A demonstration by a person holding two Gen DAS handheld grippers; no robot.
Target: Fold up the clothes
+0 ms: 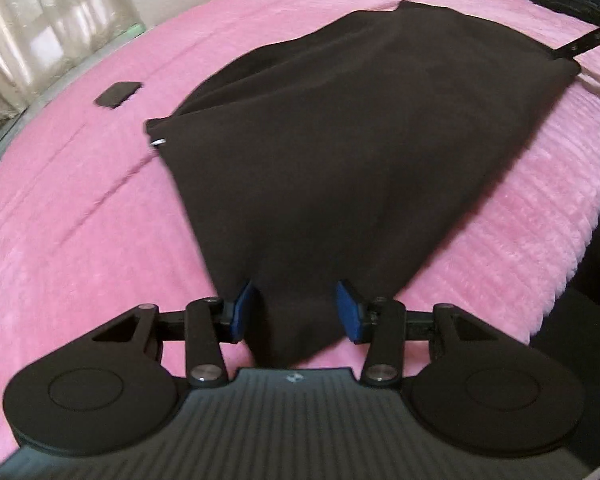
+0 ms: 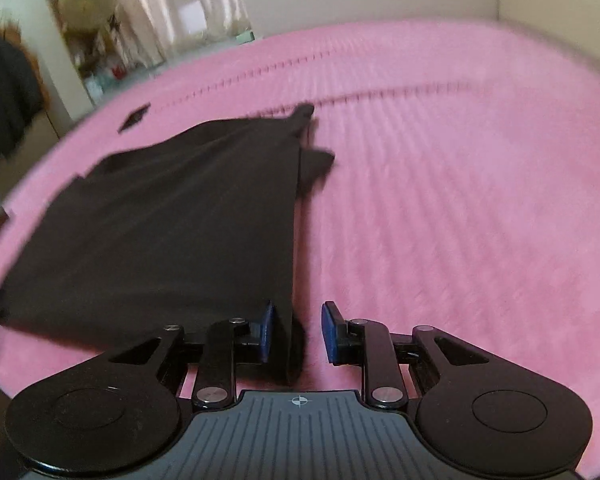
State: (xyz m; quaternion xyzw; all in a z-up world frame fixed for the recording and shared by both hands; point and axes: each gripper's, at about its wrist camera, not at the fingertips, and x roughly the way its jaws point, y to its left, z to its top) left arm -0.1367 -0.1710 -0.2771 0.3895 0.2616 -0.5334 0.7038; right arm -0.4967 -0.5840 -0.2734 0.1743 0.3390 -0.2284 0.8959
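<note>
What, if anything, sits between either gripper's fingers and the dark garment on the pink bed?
Nothing visible. The dark garment already lies between the fingers of the left gripper and of the right gripper. A small dark patch lies apart on the pink blanket, off to the side.

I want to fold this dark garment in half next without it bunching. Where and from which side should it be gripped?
Grip the dark garment at its two near corners, coming from the near edge of the pink blanket. The cloth fans out flat away from the grippers, so those corners likely lift it evenly. The left gripper already straddles one; the right gripper has cloth against only one pad.
</note>
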